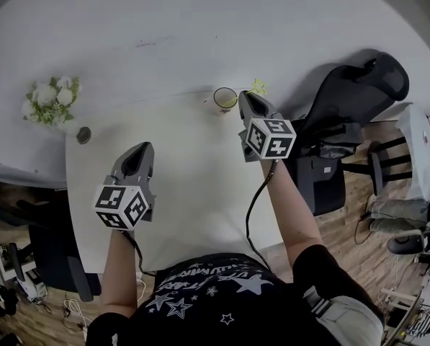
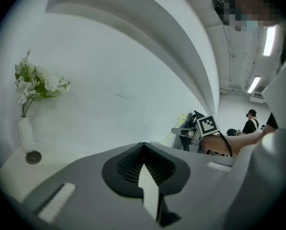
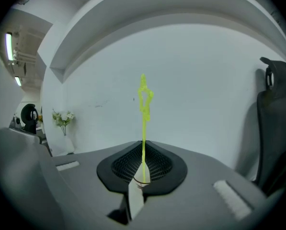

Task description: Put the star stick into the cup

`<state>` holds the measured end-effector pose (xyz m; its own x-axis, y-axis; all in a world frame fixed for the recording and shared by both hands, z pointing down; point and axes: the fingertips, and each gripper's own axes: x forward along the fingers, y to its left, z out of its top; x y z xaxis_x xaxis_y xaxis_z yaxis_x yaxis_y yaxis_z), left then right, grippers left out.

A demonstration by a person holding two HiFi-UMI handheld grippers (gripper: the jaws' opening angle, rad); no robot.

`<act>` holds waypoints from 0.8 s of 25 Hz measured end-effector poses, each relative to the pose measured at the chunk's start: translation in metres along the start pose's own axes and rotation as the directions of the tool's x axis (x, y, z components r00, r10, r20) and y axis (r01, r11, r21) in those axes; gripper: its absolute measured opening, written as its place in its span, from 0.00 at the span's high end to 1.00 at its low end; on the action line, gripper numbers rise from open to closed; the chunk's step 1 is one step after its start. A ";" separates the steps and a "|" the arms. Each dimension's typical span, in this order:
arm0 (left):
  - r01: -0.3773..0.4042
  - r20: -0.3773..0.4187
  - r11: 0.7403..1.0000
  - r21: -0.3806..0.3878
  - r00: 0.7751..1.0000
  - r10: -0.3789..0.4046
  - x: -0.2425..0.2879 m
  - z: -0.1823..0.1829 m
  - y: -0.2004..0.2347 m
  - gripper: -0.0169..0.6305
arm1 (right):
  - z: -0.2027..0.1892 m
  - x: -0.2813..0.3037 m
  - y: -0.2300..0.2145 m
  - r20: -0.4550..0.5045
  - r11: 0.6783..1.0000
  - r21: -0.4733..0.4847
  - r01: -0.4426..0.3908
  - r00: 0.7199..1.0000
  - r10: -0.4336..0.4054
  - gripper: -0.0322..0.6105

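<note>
1. The right gripper (image 3: pixel 143 150), in the upper middle of the head view, is pinching the star stick (image 3: pixel 143 123) low on its shaft, with its fingers (image 3: pixel 126 166) pressed together on it. The star end is pointing up, just right of the cup (image 1: pixel 225 98). I cannot tell whether the lower end is inside the rim.
2. The stick is looking thin and light, so it may be pivoting easily in such a narrow pinch. A tilt could send its lower end against the rim or outside the cup.
3. The cup is standing near the far edge of the bench (image 1: pixel 186 193) and is looking small. A nudge from the bulky gripper nose risks tipping it or pushing it toward the wall.
4. Letting go too high risks the star end leaning over and levering the stick back out.
5. The left gripper (image 2: pixel 143 150), at the lower left of the head view, is hanging over bare bench. Its fingers (image 2: pixel 128 167) are closed on nothing, so nothing is steadying the cup.
6. The stick is showing as a yellow-green wiry rod topped with an open outline star. The cup is showing as round and open-topped, with a dark rim and a yellowish side. The finger pads are looking black and ribbed, the gripper shells smooth grey and the bench matte white.
</note>
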<state>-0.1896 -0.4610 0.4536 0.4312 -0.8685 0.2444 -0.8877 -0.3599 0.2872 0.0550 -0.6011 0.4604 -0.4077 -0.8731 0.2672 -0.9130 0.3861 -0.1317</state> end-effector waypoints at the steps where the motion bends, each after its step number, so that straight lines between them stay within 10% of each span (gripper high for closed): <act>1: 0.000 -0.002 1.000 -0.001 1.000 0.000 0.001 -0.001 0.000 0.97 | -0.003 0.003 -0.001 -0.005 1.000 0.006 0.001 1.000 -0.001 0.90; 20: -0.012 -0.029 1.000 -0.021 1.000 0.012 0.004 -0.016 0.008 0.97 | -0.042 0.024 -0.018 -0.071 0.990 0.137 0.039 0.997 -0.030 0.90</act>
<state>-0.1922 -0.4618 0.4711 0.4251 -0.8626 0.2743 -0.8894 -0.3418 0.3034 0.0611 -0.6162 0.5090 -0.3803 -0.8608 0.3383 -0.9181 0.3070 -0.2508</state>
